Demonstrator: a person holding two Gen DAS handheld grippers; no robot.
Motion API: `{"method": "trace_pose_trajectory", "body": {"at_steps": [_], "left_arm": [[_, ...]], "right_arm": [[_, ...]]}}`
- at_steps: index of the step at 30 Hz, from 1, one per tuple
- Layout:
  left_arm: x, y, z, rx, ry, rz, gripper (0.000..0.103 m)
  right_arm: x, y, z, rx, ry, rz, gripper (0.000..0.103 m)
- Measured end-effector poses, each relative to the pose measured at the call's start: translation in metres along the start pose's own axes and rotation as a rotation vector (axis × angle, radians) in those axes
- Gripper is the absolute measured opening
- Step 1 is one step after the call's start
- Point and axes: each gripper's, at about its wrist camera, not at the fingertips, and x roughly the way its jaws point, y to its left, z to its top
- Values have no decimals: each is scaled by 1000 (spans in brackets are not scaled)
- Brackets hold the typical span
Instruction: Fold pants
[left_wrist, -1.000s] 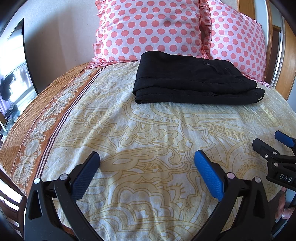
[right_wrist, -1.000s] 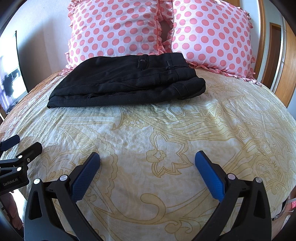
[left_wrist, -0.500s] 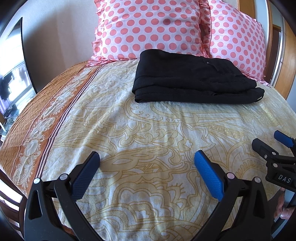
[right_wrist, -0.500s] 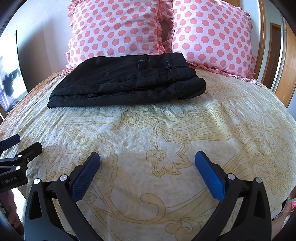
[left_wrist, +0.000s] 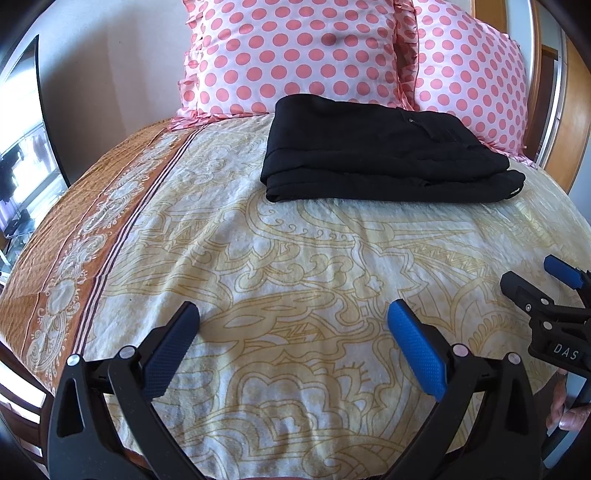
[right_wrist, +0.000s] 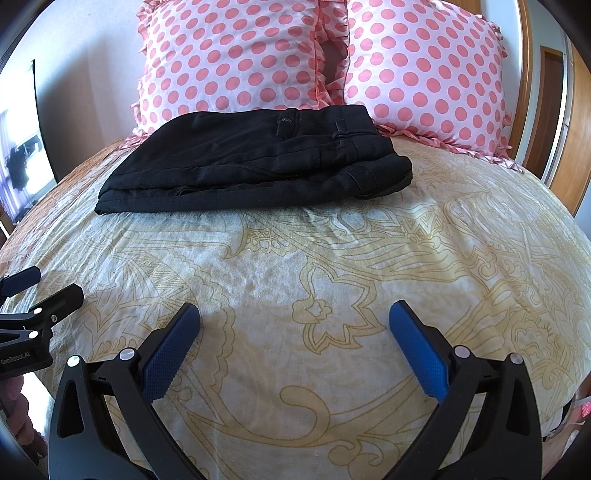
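**Pants folded at the pillows, both grippers idle and spread**

Little has moved since a second ago: your left camera sits a touch differently, so the pants ride slightly higher in its view, while your right view is all but unchanged and the pants lie where they lay.

Your left gripper (left_wrist: 293, 325) hangs over the near part of the bedspread (left_wrist: 295, 266) with its blue pads spread wide and only patterned cloth between them. Your right gripper (right_wrist: 295, 325) is the same: pads wide apart, holding nothing, poised over the cream and gold print. Each gripper shows at the edge of the other's view, so you hold them side by side and near one another, both well short of the pants. A bit of your hand (left_wrist: 565, 410) shows at the lower right of the left view.

Further out, the black pants (right_wrist: 258, 162) lie folded into a flat, layered bundle across the far part of the bed, with the waistband and a belt loop toward the right end. The bundle's far edge lies against, or just in front of, the two pink polka-dot pillows (right_wrist: 229, 55) that stand at the head of the bed. An orange patterned border (left_wrist: 92, 240) runs down the bedspread's left side.
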Motion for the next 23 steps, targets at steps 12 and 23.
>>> {"method": "trace_pose_trajectory", "body": {"at_steps": [12, 23], "left_arm": [[0, -1, 0, 6, 8, -3, 101], [2, 1, 0, 13, 6, -8, 101]], "right_arm": [[0, 1, 0, 3, -1, -3, 102], [0, 0, 0, 1, -4, -1, 102]]}}
